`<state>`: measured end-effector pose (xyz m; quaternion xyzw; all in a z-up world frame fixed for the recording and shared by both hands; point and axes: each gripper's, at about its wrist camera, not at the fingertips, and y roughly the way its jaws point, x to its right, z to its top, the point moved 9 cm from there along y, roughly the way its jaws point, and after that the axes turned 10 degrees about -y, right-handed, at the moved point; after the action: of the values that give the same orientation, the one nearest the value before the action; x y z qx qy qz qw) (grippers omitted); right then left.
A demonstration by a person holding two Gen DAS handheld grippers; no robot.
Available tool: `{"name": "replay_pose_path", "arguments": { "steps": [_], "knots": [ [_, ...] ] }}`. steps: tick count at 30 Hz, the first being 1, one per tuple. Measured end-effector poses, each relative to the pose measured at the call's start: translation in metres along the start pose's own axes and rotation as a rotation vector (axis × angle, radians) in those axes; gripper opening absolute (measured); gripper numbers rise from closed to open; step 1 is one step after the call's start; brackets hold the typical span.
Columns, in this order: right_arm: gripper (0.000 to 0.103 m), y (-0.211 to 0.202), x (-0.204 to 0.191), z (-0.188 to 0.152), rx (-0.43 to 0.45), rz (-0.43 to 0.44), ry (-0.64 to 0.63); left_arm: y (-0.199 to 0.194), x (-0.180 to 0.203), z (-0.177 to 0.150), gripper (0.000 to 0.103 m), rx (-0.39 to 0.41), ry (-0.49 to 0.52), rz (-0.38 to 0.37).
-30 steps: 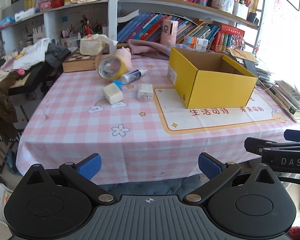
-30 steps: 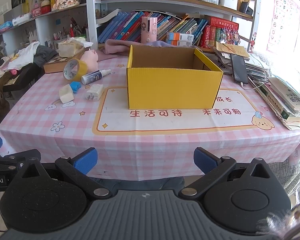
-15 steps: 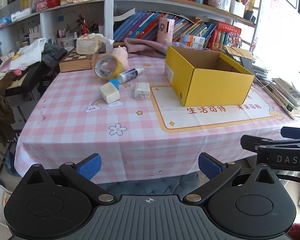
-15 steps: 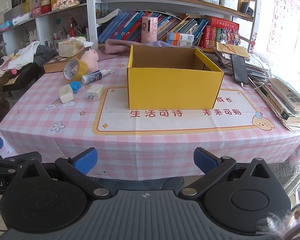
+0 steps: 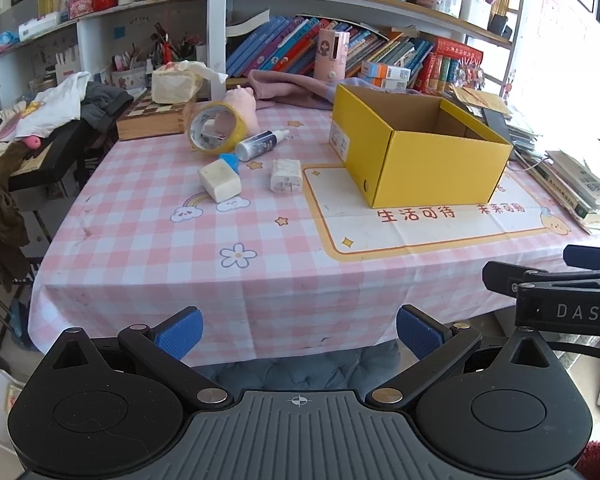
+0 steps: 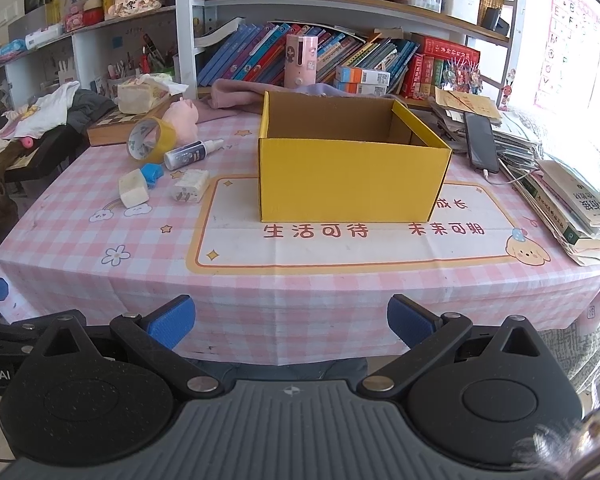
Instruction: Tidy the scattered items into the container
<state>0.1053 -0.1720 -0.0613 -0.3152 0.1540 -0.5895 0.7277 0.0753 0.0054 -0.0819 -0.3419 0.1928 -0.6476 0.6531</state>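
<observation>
Sitting open on the tablecloth, yellow box; interior bare.

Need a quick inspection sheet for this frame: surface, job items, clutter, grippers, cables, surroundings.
Surface: table under pink checked cloth with a printed mat.
Job's things: yellow box open on the mat, inside floor hidden; tape roll, spray bottle, blue piece, cream block and white charger lie left of it.
Clutter: pink pig toy, chessboard box, phone, book pile, pink cloth.
Grippers: left gripper and right gripper open, empty, short of the table edge.
Cables: white lead from the phone.
Surroundings: bookshelves behind; clothes heap at left.
</observation>
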Motion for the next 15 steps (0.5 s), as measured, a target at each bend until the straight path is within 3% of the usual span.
{"name": "replay_pose_path", "arguments": {
  "steps": [15],
  "knots": [
    [0.103,0.006,-0.021,0.012,-0.01,0.013,-0.026,0.002,-0.022,0.004,0.103,0.003,-0.011,0.038]
  ]
}}
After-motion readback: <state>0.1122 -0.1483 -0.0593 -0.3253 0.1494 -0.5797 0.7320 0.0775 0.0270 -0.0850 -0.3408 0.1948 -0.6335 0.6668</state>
